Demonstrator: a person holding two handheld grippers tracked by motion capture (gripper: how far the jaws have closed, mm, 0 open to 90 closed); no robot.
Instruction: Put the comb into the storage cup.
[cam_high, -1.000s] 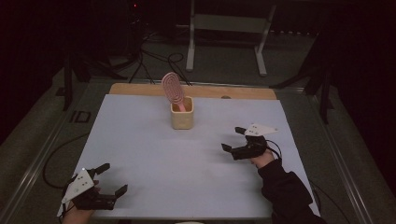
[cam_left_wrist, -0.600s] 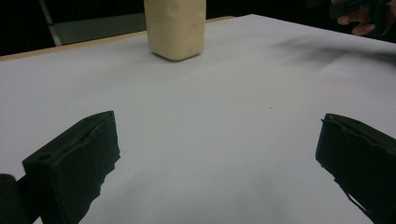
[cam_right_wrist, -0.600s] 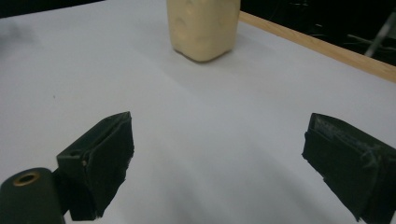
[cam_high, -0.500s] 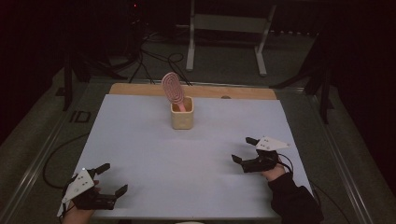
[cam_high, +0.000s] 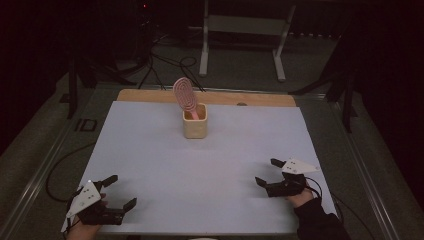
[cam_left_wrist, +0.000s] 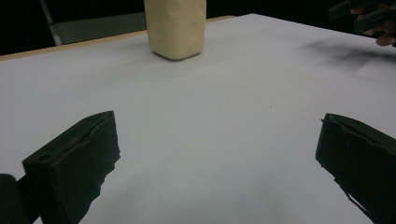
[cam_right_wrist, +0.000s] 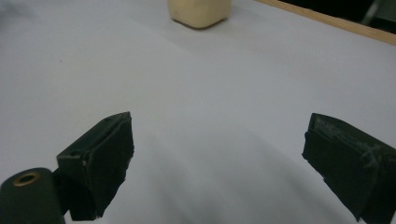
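A cream square cup stands at the far middle of the white table sheet, with a pink oval brush standing in it, head up. The cup's body shows ahead in the left gripper view, and its base in the right gripper view. My left gripper rests at the near left corner, open and holding nothing. My right gripper lies near the right front edge, open and holding nothing, well short of the cup. Across the table, the left gripper view catches the right hand and its gripper.
A bare wooden strip runs along the table's far edge. Beyond it stand a metal stand's legs and cables on the dark floor. A small dark item sits off the sheet at the left.
My right gripper has drawn back toward the near right edge of the table and come lower. The left gripper, cup and brush have stayed put.
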